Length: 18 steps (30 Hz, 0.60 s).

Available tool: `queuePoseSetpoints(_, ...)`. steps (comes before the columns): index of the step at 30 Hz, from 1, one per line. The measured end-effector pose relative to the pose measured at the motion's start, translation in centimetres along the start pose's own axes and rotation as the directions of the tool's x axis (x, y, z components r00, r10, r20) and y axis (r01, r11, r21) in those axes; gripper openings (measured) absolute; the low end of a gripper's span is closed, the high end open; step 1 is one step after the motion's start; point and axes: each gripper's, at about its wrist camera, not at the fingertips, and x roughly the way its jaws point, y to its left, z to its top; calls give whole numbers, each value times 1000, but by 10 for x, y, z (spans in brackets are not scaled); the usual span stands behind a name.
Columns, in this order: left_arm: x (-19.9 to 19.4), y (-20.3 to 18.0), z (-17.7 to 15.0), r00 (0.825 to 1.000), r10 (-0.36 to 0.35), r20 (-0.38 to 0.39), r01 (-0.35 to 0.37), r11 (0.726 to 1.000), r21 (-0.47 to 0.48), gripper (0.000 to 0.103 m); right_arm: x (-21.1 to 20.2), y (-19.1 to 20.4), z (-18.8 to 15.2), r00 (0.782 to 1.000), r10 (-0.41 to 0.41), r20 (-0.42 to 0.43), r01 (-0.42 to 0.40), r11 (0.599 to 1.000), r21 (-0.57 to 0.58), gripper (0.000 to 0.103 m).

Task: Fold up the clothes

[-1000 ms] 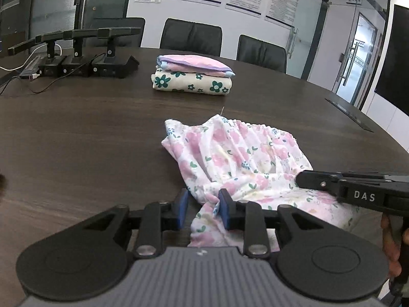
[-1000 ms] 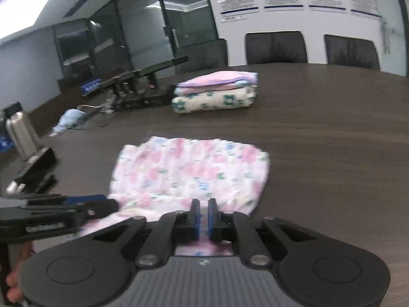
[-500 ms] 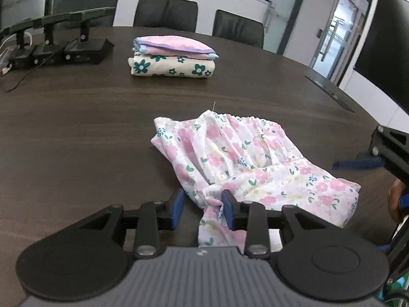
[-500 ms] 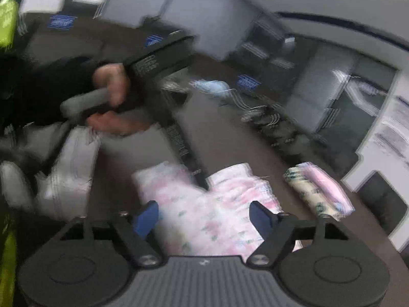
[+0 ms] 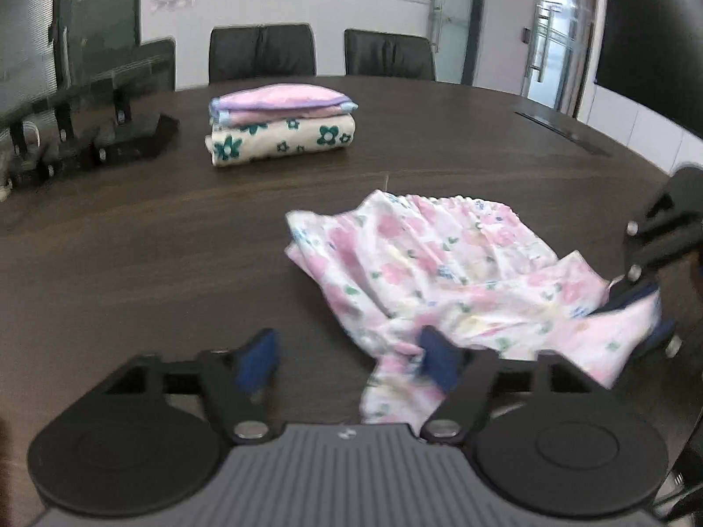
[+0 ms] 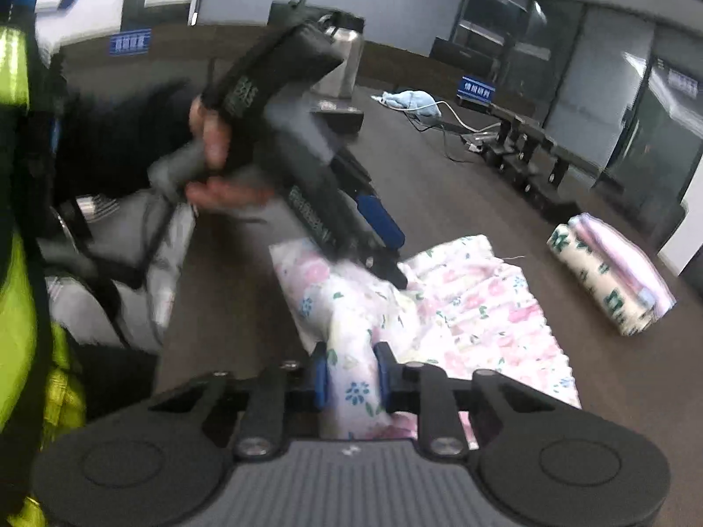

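Note:
A white garment with pink flowers (image 5: 439,263) lies crumpled on the dark wooden table (image 5: 132,263). My left gripper (image 5: 347,358) is open and its jaws are opening. A fold of the garment rests against its right finger, not pinched. My right gripper (image 6: 351,375) is closing, with a bunched edge of the garment (image 6: 474,307) squeezed between its blue pads. From the left wrist view the right gripper (image 5: 646,316) sits at the garment's right edge. In the right wrist view the left gripper (image 6: 386,246) hovers over the cloth.
A folded stack (image 5: 281,127) (image 6: 610,276) of a flowered cream cloth under a pink one sits farther back. Black stands (image 5: 110,140) line the table's left. Chairs (image 5: 261,52) stand behind. A metal flask (image 6: 340,61) and blue cloth (image 6: 408,101) lie beyond a hand (image 6: 211,131).
The left jaws have spread wide and let go of the fold they pinched. The right gripper rolled, opened and then closed on the garment's edge at another spot.

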Motion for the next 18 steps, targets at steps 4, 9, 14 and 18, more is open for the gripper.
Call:
queuePoseSetpoints(4, -67, 10, -24, 929, -249, 273, 178, 949, 261, 77, -15, -7, -6, 994, 109, 22, -110, 992, 61, 18)
queuePoseSetpoints(9, -105, -24, -68, 834, -501, 230, 246, 711, 659, 82, -28, -20, -15, 973, 223, 62, -230, 962, 148, 18)
queuePoseSetpoints(14, -84, -73, -93, 857, -476, 197, 97, 526, 845, 83, -46, -28, -19, 940, 311, 138, -335, 918, 214, 18)
queuePoseSetpoints(18, -67, -75, -82, 876, -454, 164, 127, 544, 829, 69, -55, -23, -25, 915, 369, 165, -400, 884, 242, 18)
